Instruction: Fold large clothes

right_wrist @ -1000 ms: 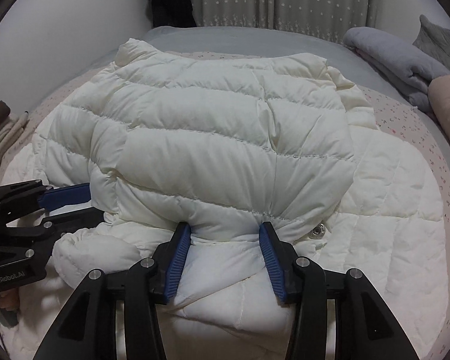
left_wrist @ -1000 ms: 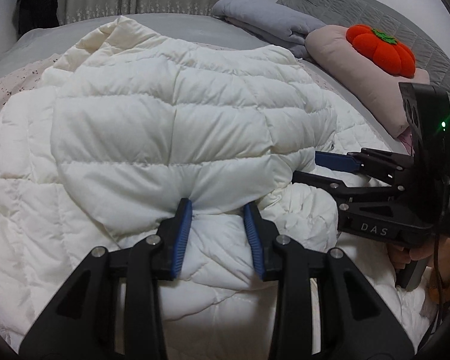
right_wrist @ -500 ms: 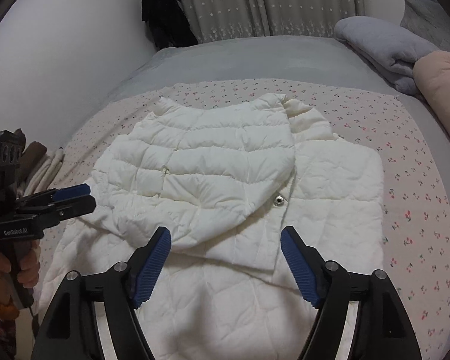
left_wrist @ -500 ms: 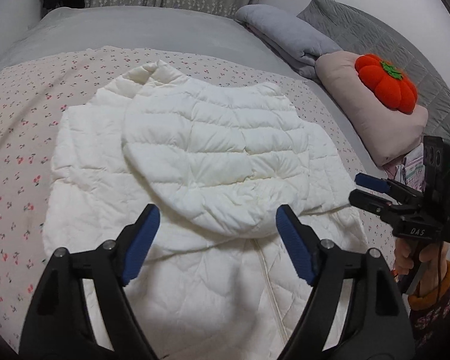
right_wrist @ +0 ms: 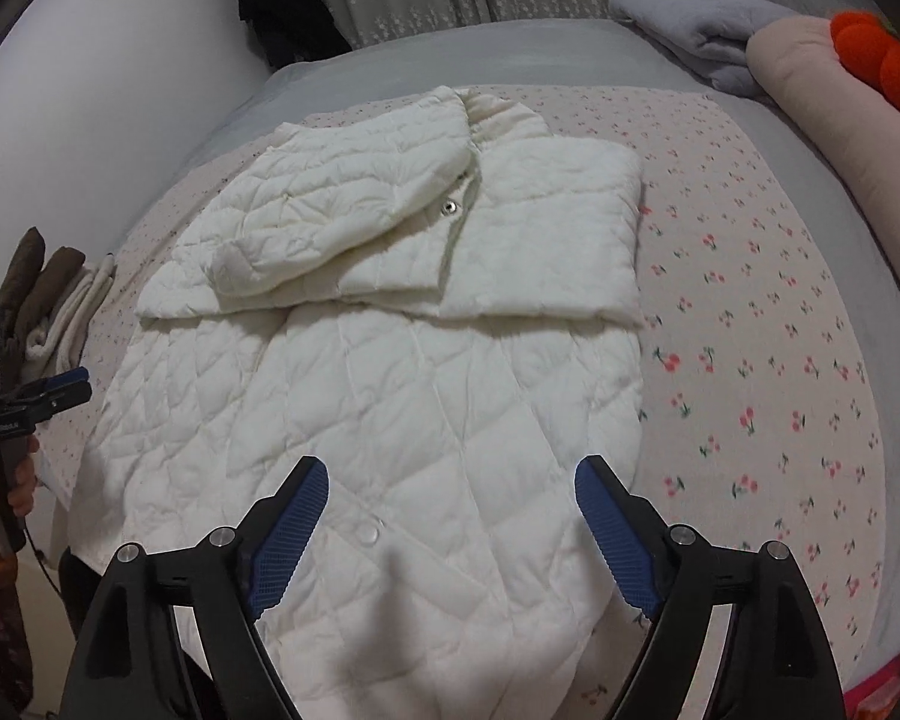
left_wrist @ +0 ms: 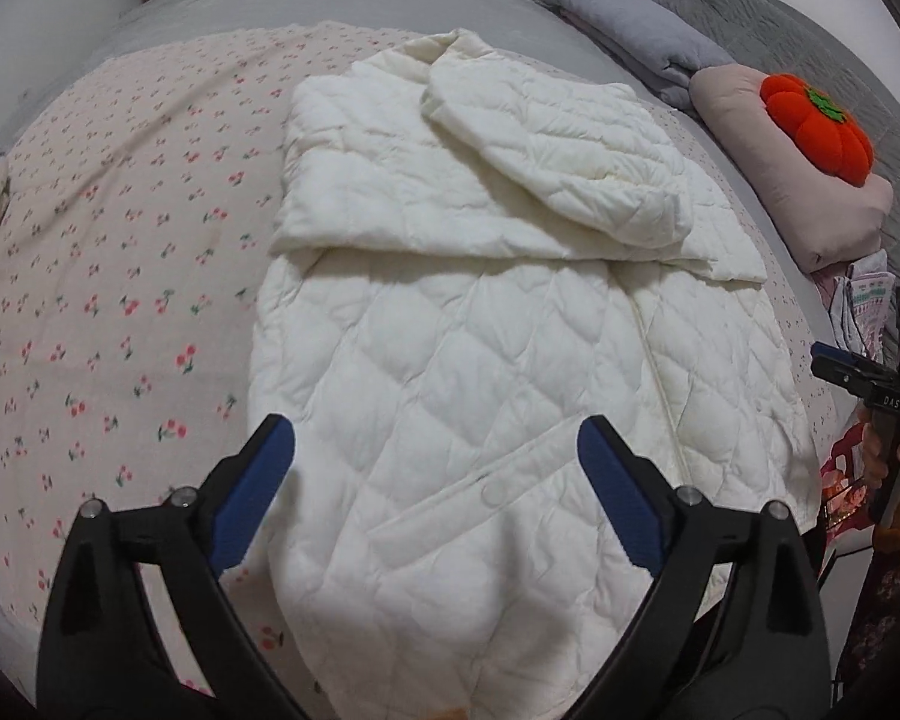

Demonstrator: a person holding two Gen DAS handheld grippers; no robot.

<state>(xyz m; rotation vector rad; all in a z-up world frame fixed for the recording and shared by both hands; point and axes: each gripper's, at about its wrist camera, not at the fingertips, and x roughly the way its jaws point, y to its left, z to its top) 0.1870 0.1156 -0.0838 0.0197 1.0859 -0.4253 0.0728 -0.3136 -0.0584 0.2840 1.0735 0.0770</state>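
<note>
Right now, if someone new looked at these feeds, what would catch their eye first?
The white quilted coat spread along the middle of the cherry-print bedspread, its top part folded down with a sleeve laid across. Next, the orange pumpkin cushion on a pink pillow at the right. The left gripper and right gripper hang above the coat's near end with nothing between their opening jaws.

A white quilted jacket (right_wrist: pixel 390 372) lay flat on the bed (right_wrist: pixel 780 276), over a cherry-print sheet (right_wrist: pixel 750 360), its far part doubled back toward the near hem with a sleeve (right_wrist: pixel 330 210) lying across the fold. The right gripper (right_wrist: pixel 450 534) hung above the near hem, its jaws opening with nothing between the blue fingers (right_wrist: pixel 288 528). At the far left edge, the left gripper (right_wrist: pixel 54 390) hovered beside the jacket, held in a hand (right_wrist: pixel 18 468).
</note>
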